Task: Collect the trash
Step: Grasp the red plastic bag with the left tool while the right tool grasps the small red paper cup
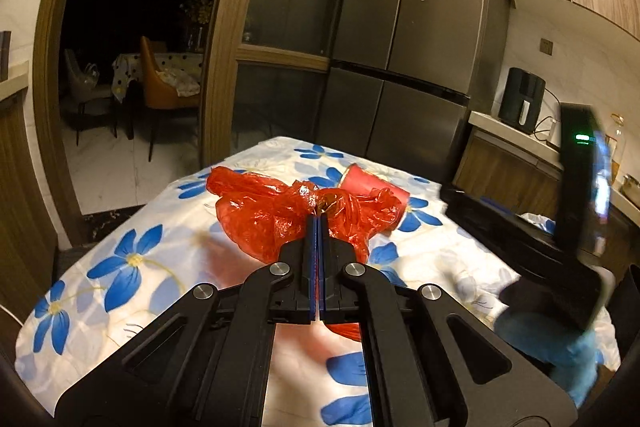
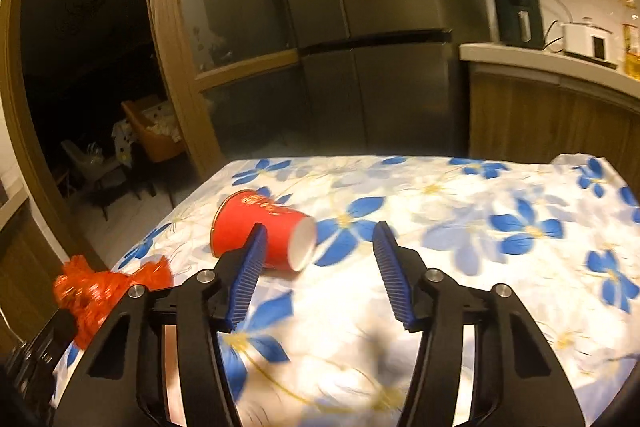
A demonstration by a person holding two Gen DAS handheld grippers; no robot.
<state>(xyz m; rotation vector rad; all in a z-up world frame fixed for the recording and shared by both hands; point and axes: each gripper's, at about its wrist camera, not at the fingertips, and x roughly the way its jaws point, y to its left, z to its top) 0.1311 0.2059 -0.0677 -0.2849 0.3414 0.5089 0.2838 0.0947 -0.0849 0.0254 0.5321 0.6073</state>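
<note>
A crumpled red plastic bag (image 1: 276, 211) lies on the flowered tablecloth (image 1: 132, 259). My left gripper (image 1: 318, 221) is shut on the bag's near edge, with red plastic also showing below the fingers. A red paper cup (image 1: 372, 183) lies on its side behind the bag. In the right wrist view the cup (image 2: 260, 227) lies with its white bottom toward the right. My right gripper (image 2: 320, 231) is open and empty just in front of the cup, its left finger overlapping it. The bag (image 2: 96, 291) shows at the left edge.
The right gripper's body (image 1: 576, 195) crosses the right side of the left view. A steel fridge (image 1: 412, 27) stands behind the table. A counter (image 2: 560, 63) with appliances runs at the right. A dark doorway (image 1: 132, 67) opens at the left.
</note>
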